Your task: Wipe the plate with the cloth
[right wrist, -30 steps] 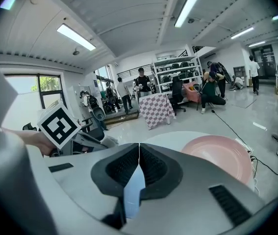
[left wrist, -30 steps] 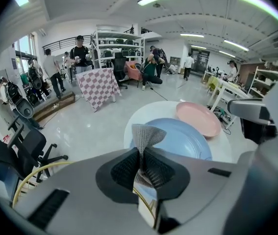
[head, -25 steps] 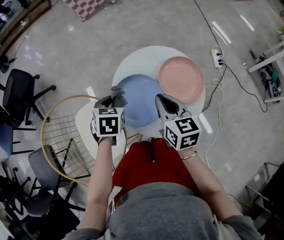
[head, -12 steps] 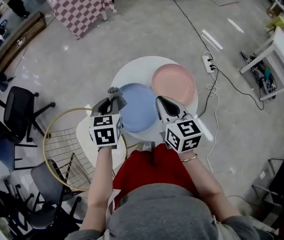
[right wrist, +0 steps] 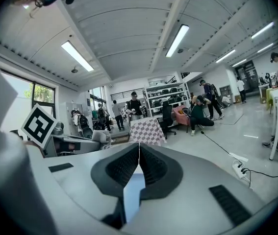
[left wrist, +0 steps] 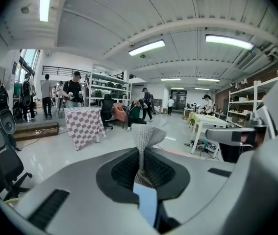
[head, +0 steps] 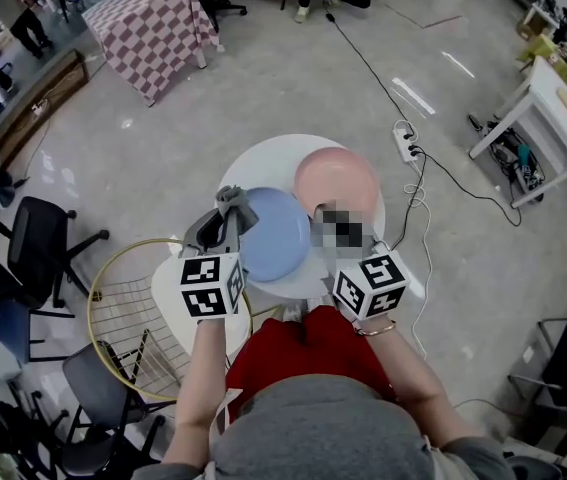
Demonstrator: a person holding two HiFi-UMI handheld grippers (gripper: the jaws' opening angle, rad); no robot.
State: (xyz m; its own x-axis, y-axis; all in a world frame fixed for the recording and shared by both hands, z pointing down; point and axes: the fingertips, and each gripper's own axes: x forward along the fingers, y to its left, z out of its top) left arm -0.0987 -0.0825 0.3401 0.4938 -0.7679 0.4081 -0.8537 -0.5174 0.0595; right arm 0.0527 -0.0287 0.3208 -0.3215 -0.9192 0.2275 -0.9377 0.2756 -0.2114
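Grey cloth (head: 235, 201), light and limp by our judgement, stood pinched at a fold in the left gripper (head: 225, 218), centre-left. The right gripper (right wrist: 139, 147) was clenched on nothing. Both forearms reached forward. Between the grippers, the stiff, probably slippery blue plate (head: 278, 233) lay on the white worktop (head: 253, 158).

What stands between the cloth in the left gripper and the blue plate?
Nothing visible: the cloth, pinched in the left gripper, is at the blue plate's left rim; the pink plate lies off to its right.

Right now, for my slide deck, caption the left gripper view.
Left gripper pinching a grey cloth upright, blue plate glimpsed beneath its shut jaws.
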